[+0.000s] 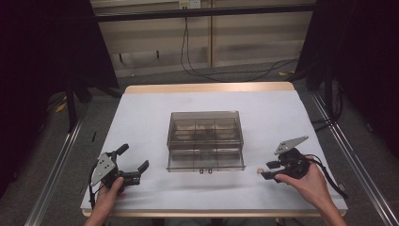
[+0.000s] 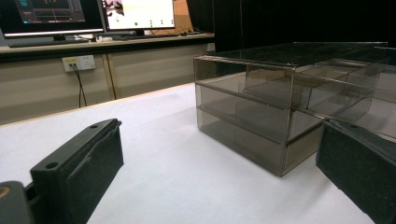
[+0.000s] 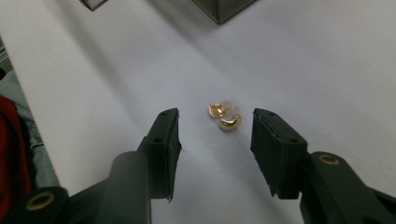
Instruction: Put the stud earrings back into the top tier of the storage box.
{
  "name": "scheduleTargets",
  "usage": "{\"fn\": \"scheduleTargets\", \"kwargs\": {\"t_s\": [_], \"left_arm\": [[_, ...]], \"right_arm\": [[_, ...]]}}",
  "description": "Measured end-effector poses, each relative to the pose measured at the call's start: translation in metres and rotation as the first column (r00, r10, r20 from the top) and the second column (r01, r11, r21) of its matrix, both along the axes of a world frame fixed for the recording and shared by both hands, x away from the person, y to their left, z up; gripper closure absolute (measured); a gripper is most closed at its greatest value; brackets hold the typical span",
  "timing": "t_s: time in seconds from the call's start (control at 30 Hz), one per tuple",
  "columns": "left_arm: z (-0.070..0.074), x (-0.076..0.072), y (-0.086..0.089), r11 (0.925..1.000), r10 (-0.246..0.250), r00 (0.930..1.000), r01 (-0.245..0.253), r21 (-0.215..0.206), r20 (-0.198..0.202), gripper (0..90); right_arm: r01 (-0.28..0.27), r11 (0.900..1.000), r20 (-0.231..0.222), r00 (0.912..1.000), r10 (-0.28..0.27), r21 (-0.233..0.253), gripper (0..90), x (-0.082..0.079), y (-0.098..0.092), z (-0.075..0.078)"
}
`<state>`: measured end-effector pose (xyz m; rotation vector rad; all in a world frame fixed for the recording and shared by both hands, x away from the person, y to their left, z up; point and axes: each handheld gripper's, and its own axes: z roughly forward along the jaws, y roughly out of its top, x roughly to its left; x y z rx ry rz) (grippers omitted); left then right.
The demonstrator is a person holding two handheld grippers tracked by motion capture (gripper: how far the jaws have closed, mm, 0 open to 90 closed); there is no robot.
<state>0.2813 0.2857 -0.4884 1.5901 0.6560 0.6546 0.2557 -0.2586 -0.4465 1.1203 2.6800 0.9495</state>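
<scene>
Seen from above at a white-covered table [image 1: 155, 117]: a smoked clear drawer box [image 1: 205, 140] at centre, divided into compartments, drawers closed. At five o'clock from the box, just off its front corner, two small gold earrings [image 1: 259, 171] lying on the cloth, touching each other. Right gripper [image 1: 266, 170], held low at four o'clock, jaws spread wide on either side of the earrings [image 3: 224, 115] without touching them. Left gripper [image 1: 133, 165] at eight o'clock, jaws likewise wide apart, holding nothing, pointed at the box's near corner [image 2: 285, 135]. Monitors [image 2: 93, 16] on a desk beyond.
</scene>
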Motion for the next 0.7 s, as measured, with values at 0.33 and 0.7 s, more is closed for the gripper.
{"fn": "scheduleTargets", "kwargs": {"t_s": [0.33, 0.7], "left_arm": [[0.000, 0.000, 0.000, 1.0000, 0.000, 1.0000, 0.000, 0.000, 0.000, 0.8], [0.000, 0.000, 0.000, 1.0000, 0.000, 1.0000, 0.000, -0.001, 0.000, 0.8]], "right_arm": [[-0.078, 0.991, -0.096, 0.9931, 0.068, -0.106, 68.4, 0.017, 0.017, 0.008], [-0.146, 0.969, -0.175, 0.9782, 0.112, -0.199, 80.8, 0.037, 0.030, 0.012]]}}
